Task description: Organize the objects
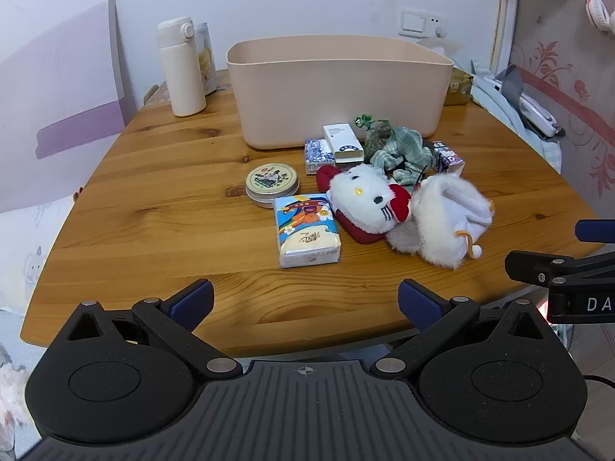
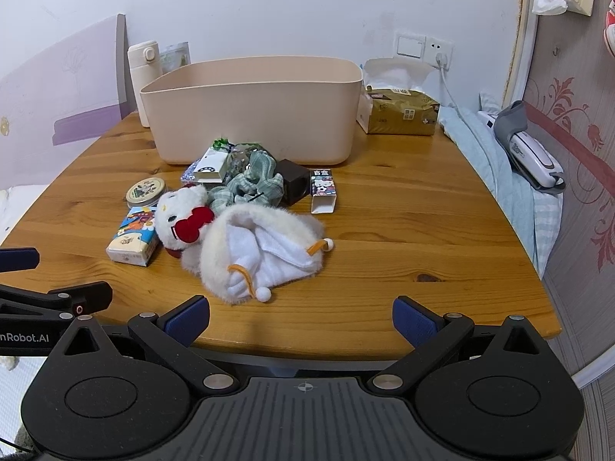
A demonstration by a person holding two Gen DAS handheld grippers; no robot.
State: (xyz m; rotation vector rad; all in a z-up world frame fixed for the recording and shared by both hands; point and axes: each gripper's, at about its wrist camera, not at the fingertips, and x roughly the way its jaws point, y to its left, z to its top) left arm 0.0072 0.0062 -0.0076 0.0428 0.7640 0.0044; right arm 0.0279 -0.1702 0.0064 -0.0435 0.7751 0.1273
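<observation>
So both grippers sit at the near table edge, nothing picked yet. Left gripper (image 1: 305, 299) has its fingers spread wide and empty; right gripper (image 2: 300, 317) likewise.

Nearest the right gripper: the fluffy white drawstring pouch (image 2: 265, 249), touching the Hello Kitty plush (image 2: 180, 217). Nearest the left: the tissue pack (image 1: 307, 230), just beside the round tin (image 1: 272, 183).

My call: start with the near items. The pouch is soft, so pinch deep into the bulk, not the orange cords, which would likely slip. Take the tissue pack across its narrow width; the tin needs the jaws close to fully spread. Lift clear before moving, since plush and pouch touch and one may drag the other.

Behind those sits a tight cluster: green checked cloth (image 2: 250, 182), white box (image 1: 343, 144) resting on a blue-patterned pack (image 1: 316, 153), small Hello Kitty carton (image 2: 323, 191). Beyond it, the beige bin (image 1: 338, 88), apparently empty, though the left view can't see the floor.

View differences: only the right wrist shows the dark cube (image 2: 294, 186) clearly, plus the tissue box (image 2: 399, 109) behind the bin. The left shows the bottle (image 1: 180, 69) in full.
</observation>
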